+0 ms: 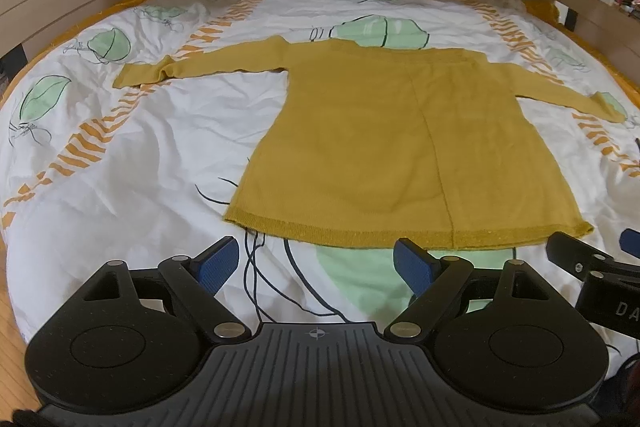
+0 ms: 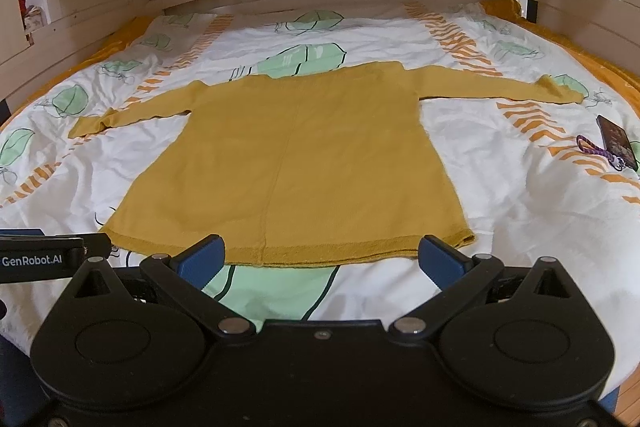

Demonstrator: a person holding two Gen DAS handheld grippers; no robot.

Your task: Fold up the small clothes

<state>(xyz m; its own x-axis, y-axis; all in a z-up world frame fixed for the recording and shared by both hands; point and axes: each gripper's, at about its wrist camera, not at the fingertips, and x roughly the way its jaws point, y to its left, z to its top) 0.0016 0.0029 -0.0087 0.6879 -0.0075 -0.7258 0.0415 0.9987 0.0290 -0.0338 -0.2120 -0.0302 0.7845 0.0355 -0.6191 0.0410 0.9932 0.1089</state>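
Both claws, left gripper (image 1: pixel 316 261) and right gripper (image 2: pixel 320 259), gape wide and empty just short of the hem of the mustard sweater (image 2: pixel 288 155), which lies flat on the bedspread (image 1: pixel 132 155). Soft, light knit; best pinched at hem corners or cuffs.

Under the mustard sweater (image 2: pixel 288 163), the bedspread (image 2: pixel 500 227) print is hidden. The phone (image 2: pixel 618 147) near the bed's right edge shows an unreadable screen; the left-wrist view cuts the right gripper (image 1: pixel 600 259) off.

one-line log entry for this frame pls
stage: pre-fold | sweater: flat on bed cover, sleeves spread | left gripper: open, short of hem | right gripper: open, at hem | phone: right of sweater
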